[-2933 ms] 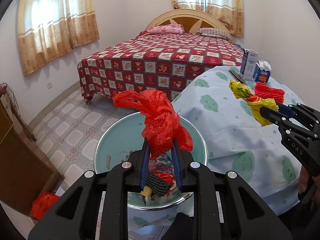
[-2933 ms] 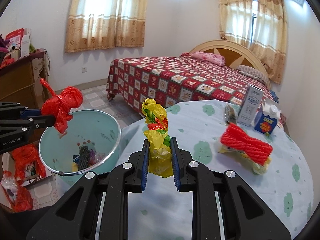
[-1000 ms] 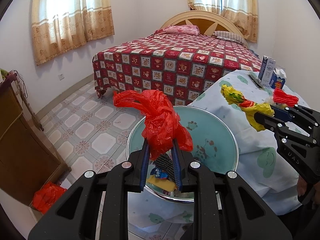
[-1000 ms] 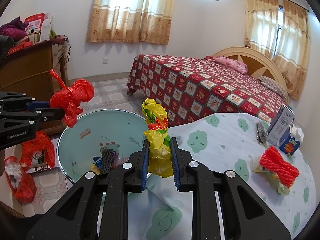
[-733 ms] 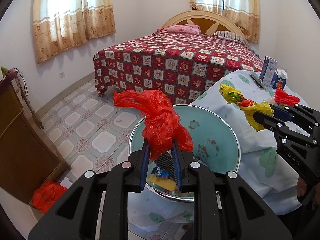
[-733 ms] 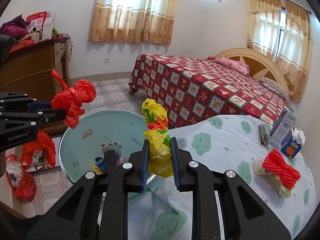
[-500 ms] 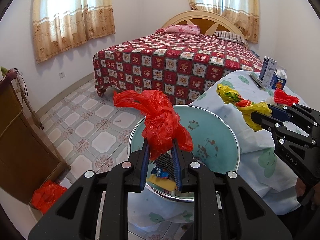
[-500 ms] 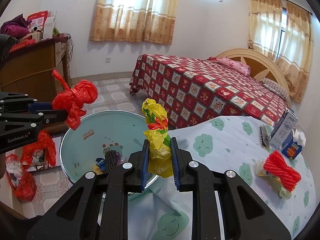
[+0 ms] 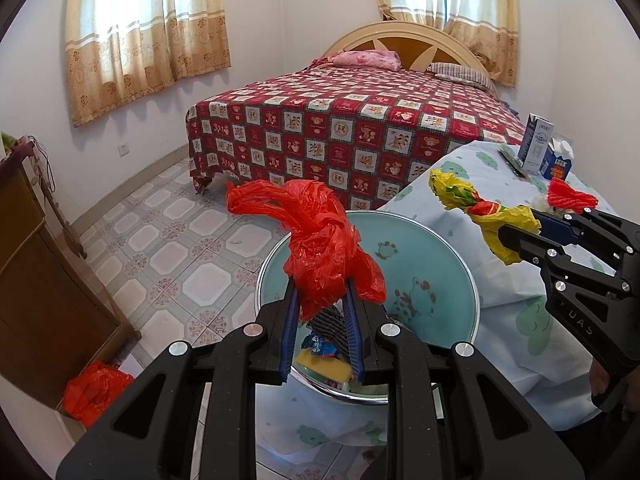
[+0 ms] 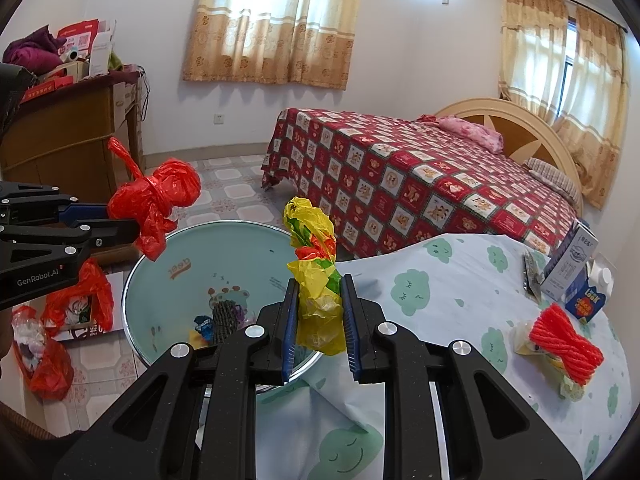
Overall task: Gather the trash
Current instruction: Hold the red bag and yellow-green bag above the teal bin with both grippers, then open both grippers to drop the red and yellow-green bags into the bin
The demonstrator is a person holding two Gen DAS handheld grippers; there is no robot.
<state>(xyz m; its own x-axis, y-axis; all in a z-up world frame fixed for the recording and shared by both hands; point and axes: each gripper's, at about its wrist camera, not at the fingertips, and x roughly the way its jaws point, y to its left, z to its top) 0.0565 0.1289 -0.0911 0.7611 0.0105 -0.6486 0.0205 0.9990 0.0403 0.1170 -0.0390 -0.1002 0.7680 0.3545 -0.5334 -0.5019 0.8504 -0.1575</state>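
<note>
1. Left wrist view: our left gripper (image 9: 322, 304) is clamped on a red bag (image 9: 320, 240), held above the bin (image 9: 440, 264); at 3 o'clock, the right gripper (image 9: 520, 236) pinches a yellow wrapper (image 9: 480, 210).
2. Right wrist view: our right gripper (image 10: 319, 316) grips the yellow wrapper (image 10: 316, 272) over the table (image 10: 460, 300) edge; bin (image 10: 224, 256) at 9 o'clock, more red trash (image 10: 564, 344) at 3 o'clock.

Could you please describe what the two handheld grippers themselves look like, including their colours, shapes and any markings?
Both are alike: the left gripper and right gripper have matte black angular frames with triangular cut-outs, round silver bolts, and two fingers lined with ribbed blue pads. White lettering on the left gripper's side reads "GenRobot.AI"; the right one's side shows "DAS". No cables or sleeves are visible.
</note>
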